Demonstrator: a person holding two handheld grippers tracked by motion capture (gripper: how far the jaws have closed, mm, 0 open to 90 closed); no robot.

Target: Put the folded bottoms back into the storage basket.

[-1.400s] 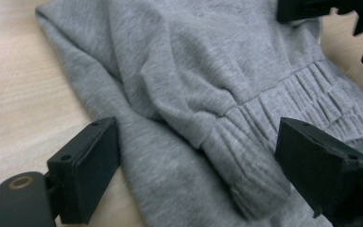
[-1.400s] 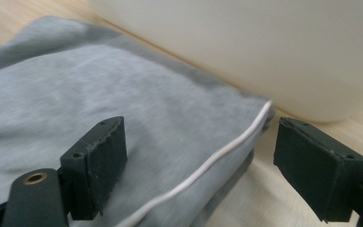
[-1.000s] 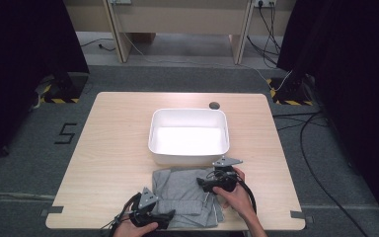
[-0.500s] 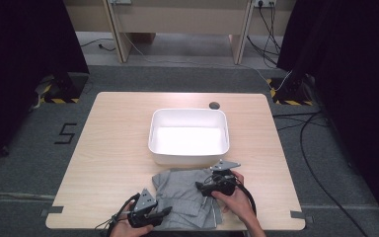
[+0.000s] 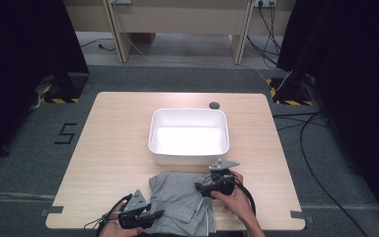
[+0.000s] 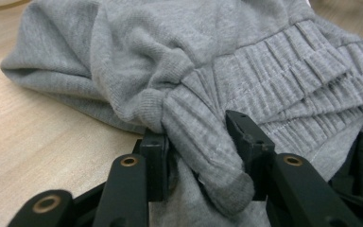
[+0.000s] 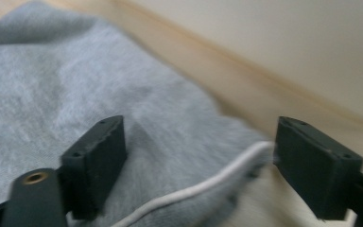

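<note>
A grey sweat garment (image 5: 177, 197) lies crumpled at the table's front edge, just in front of a white tub (image 5: 187, 160). My left gripper (image 5: 157, 214) is at the garment's left front corner. In the left gripper view the left gripper (image 6: 198, 146) has its jaws pressed on a ribbed cuff (image 6: 203, 137) of the garment (image 6: 170, 47). My right gripper (image 5: 201, 187) rests on the garment's right side. In the right gripper view the right gripper (image 7: 198, 156) is wide open over the grey cloth (image 7: 52, 85), with a white drawstring (image 7: 194, 189) between its jaws.
The tub holds nothing and stands mid-table on the light wooden table (image 5: 113, 148); its white wall (image 7: 288, 47) rises right behind the right gripper. A small dark round hole (image 5: 214, 105) sits beyond the tub. Cables run over the floor at the right.
The right gripper has slid slightly left and toward the front edge over the garment. The left gripper has barely shifted. The garment looks a little more bunched.
</note>
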